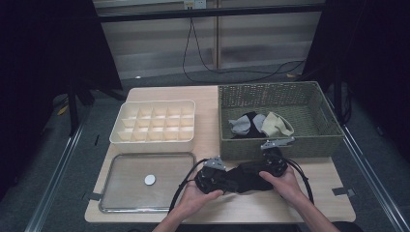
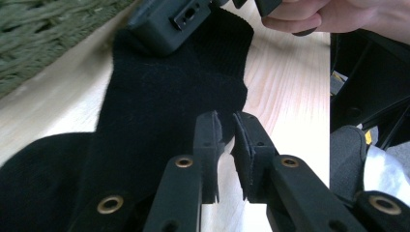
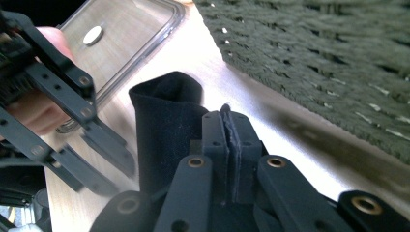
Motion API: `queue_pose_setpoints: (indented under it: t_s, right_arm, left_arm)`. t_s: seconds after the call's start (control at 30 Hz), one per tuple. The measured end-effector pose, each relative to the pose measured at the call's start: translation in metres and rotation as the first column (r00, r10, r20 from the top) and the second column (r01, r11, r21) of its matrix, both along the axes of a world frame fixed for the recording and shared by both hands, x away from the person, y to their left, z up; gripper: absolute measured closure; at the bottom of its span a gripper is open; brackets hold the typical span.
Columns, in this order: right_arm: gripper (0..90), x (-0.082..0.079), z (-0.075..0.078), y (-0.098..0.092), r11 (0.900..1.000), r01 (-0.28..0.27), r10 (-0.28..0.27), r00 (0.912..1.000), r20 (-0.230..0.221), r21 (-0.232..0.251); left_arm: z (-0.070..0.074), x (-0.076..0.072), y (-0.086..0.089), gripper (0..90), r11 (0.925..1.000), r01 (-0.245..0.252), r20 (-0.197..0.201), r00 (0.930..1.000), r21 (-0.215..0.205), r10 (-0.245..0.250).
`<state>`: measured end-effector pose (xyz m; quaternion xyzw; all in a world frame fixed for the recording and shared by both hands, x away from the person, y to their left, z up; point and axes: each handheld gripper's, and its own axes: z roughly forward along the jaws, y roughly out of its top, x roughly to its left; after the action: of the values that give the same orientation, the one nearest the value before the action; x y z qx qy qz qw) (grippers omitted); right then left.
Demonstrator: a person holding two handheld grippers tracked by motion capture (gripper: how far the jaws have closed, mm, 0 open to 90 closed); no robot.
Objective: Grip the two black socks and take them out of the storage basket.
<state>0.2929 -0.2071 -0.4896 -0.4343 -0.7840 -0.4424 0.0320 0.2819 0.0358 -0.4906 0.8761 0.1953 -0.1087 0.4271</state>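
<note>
A black sock [image 1: 241, 177] lies stretched on the wooden table [image 1: 319, 193] just in front of the basket, between my two grippers. My left gripper [image 1: 223, 180] holds its left end; in the left gripper view its jaws [image 2: 226, 126] stand nearly together, pinching the sock's [image 2: 159, 111] edge. My right gripper [image 1: 258, 173] is at the other end. In the right gripper view its jaws [image 3: 226, 118] are pressed tight together on a fold of the sock [image 3: 164, 121]. The left gripper [image 3: 72, 111] shows there at the left, blurred.
A green wicker basket [image 1: 275, 147] stands behind the grippers, with a grey sock [image 1: 240, 124] and a beige sock [image 1: 276, 124] inside. A white divided organiser [image 1: 153, 140] sits at the back left. A clear lid [image 1: 116, 162] with a white disc [image 1: 150, 180] lies at the front left.
</note>
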Motion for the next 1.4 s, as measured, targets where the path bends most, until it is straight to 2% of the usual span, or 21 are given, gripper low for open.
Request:
queue_pose_setpoints:
  t_s: [0.03, 0.07, 0.17, 0.27, 0.37, 0.4, 0.47, 0.57, 0.67, 0.7, 0.73, 0.87, 0.97, 1.0, 1.03, 1.07, 1.1, 1.17, 1.2, 1.3, 1.4]
  right_arm:
    - [87.5, 0.000, 0.000, 0.000, 1.000, -0.001, 0.001, 1.0000, 0.004, 0.000]
    - [87.4, 0.000, 0.001, 0.000, 1.000, -0.006, 0.006, 0.9999, 0.010, 0.000]
    - [87.5, -0.002, 0.005, -0.001, 1.000, -0.009, 0.009, 0.9998, 0.019, 0.019]
    - [87.5, -0.004, 0.010, -0.003, 0.999, -0.002, 0.001, 0.9995, 0.032, 0.042]
    - [87.5, -0.006, 0.014, -0.004, 0.999, -0.004, 0.002, 0.9990, 0.044, 0.049]
    - [87.4, -0.007, 0.016, -0.004, 0.999, -0.008, 0.005, 0.9988, 0.049, 0.050]
    - [87.4, -0.009, 0.019, -0.003, 0.999, -0.010, 0.007, 0.9984, 0.056, 0.049]
    - [87.3, -0.012, 0.023, -0.001, 0.998, -0.023, 0.019, 0.9969, 0.076, 0.054]
    - [87.1, -0.015, 0.024, 0.001, 0.998, -0.032, 0.028, 0.9965, 0.079, 0.047]
    - [86.9, -0.016, 0.024, 0.002, 0.998, -0.034, 0.031, 0.9962, 0.081, 0.043]
    - [86.9, -0.018, 0.024, 0.003, 0.998, -0.041, 0.037, 0.9960, 0.081, 0.043]
    - [87.0, -0.024, 0.028, 0.006, 0.996, -0.049, 0.044, 0.9963, 0.074, 0.073]
    - [86.8, -0.028, 0.030, 0.006, 0.996, -0.061, 0.055, 0.9949, 0.085, 0.073]
    - [86.6, -0.028, 0.030, 0.005, 0.994, -0.062, 0.056, 0.9959, 0.071, 0.087]
    - [86.6, -0.027, 0.030, 0.005, 0.992, -0.061, 0.055, 0.9967, 0.060, 0.108]
    - [86.6, -0.027, 0.031, 0.004, 0.992, -0.056, 0.050, 0.9972, 0.055, 0.114]
    - [86.3, -0.029, 0.032, 0.004, 0.992, -0.057, 0.051, 0.9969, 0.060, 0.110]
    - [86.2, -0.033, 0.032, 0.003, 0.992, -0.058, 0.052, 0.9968, 0.061, 0.112]
    - [86.1, -0.035, 0.032, 0.004, 0.992, -0.062, 0.056, 0.9965, 0.062, 0.108]
    - [85.3, -0.041, 0.032, 0.006, 0.992, -0.072, 0.065, 0.9954, 0.071, 0.103]
    - [84.3, -0.049, 0.030, 0.006, 0.993, -0.077, 0.071, 0.9952, 0.067, 0.089]
  left_arm:
    - [-0.002, 0.000, -0.003, 81.1, 0.9999, 0.004, -0.013, 0.9999, -0.013, -0.004]
    - [-0.003, -0.001, -0.006, 81.6, 0.9999, 0.017, -0.012, 0.9998, 0.001, -0.017]
    - [-0.004, -0.002, -0.015, 82.7, 0.9992, 0.041, -0.031, 0.9987, -0.002, -0.041]
    - [-0.005, -0.002, -0.022, 83.2, 0.9982, 0.060, -0.028, 0.9978, 0.006, -0.060]
    - [-0.006, -0.001, -0.024, 83.1, 0.9983, 0.051, -0.019, 0.9986, 0.030, -0.050]
    - [-0.006, 0.001, -0.023, 83.2, 0.9978, 0.059, -0.027, 0.9979, 0.029, -0.059]
    - [-0.006, 0.003, -0.021, 83.2, 0.9996, 0.026, -0.036, 0.9990, 0.010, -0.025]
    - [-0.005, 0.007, -0.020, 83.1, 0.9997, 0.023, -0.032, 0.9992, 0.007, -0.023]
    - [-0.006, 0.008, -0.022, 83.0, 0.9997, 0.017, -0.031, 0.9994, 0.017, -0.016]
    - [-0.006, 0.008, -0.022, 83.0, 0.9992, 0.014, -0.018, 0.9997, 0.039, -0.013]
    - [-0.008, 0.008, -0.023, 82.9, 0.9998, 0.013, -0.042, 0.9990, 0.016, -0.013]
    - [-0.005, 0.006, -0.026, 82.5, 0.9994, 0.027, -0.064, 0.9976, 0.022, -0.026]
    - [-0.002, 0.004, -0.025, 82.0, 0.9996, 0.027, -0.063, 0.9977, 0.002, -0.027]
    - [-0.003, 0.004, -0.027, 81.9, 0.9996, 0.026, -0.062, 0.9977, -0.006, -0.026]
    - [-0.003, 0.004, -0.028, 81.9, 0.9994, 0.031, -0.045, 0.9985, 0.016, -0.031]
    - [-0.004, 0.005, -0.030, 81.8, 0.9981, 0.023, -0.015, 0.9996, 0.057, -0.022]
    - [-0.006, 0.006, -0.031, 81.6, 0.9993, 0.014, -0.035, 0.9993, 0.034, -0.013]
    - [-0.006, 0.009, -0.031, 81.6, 0.9977, 0.001, -0.009, 1.0000, 0.068, -0.001]
    - [-0.006, 0.010, -0.030, 81.6, 0.9988, 0.001, -0.027, 0.9996, 0.050, 0.000]
    - [-0.002, 0.010, -0.029, 81.3, 0.9974, -0.002, -0.001, 1.0000, 0.073, 0.002]
    - [-0.004, 0.013, -0.026, 81.2, 0.9981, -0.028, -0.010, 0.9995, 0.055, 0.028]
